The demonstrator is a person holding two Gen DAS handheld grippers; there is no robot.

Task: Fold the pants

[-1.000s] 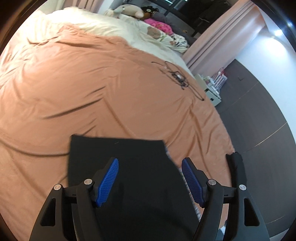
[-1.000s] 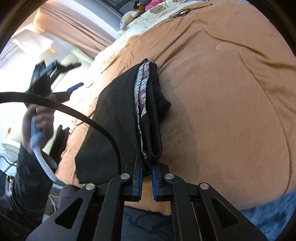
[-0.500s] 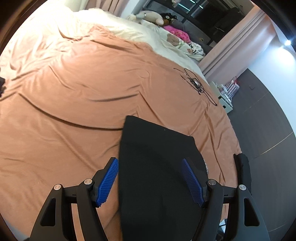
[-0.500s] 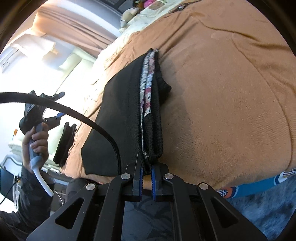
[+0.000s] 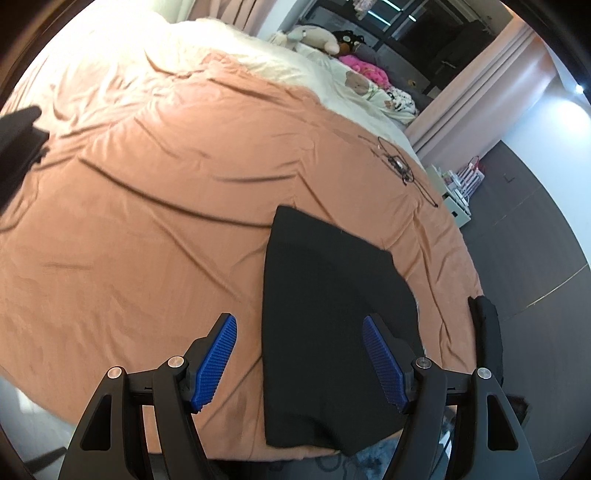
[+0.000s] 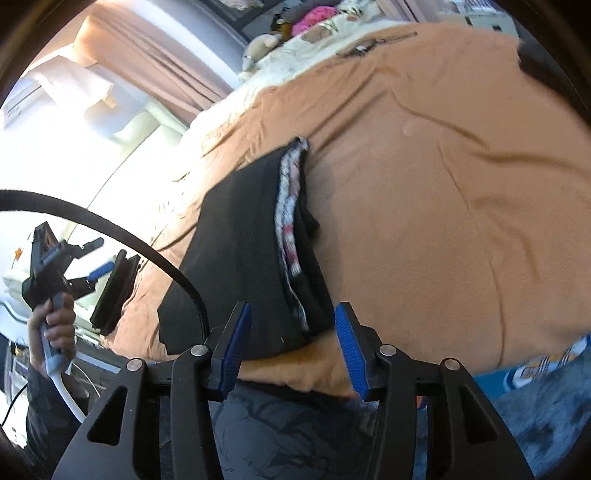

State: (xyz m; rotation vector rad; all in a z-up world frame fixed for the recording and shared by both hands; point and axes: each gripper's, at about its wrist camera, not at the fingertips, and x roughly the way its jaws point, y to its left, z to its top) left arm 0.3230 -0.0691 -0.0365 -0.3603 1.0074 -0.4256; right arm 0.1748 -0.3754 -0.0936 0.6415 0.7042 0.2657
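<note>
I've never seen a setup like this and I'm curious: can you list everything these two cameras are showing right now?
Folded black fabric pants: one, black with a patterned lining at the waistband, near the bed's front edge.
Orange bed sheet: one, orange, covering the bed.
Cream quilt: one, cream, at the far end.
Plush toys: several, beige, dark and pink, by the far end.
Thin black cable: one tangle, on the sheet's far right.
Pink curtains: pink, far right.
Dark floor: grey, right of the bed.
Left gripper: black, blue pads, open over the pants.
Right gripper: same, open at the waistband.
</note>
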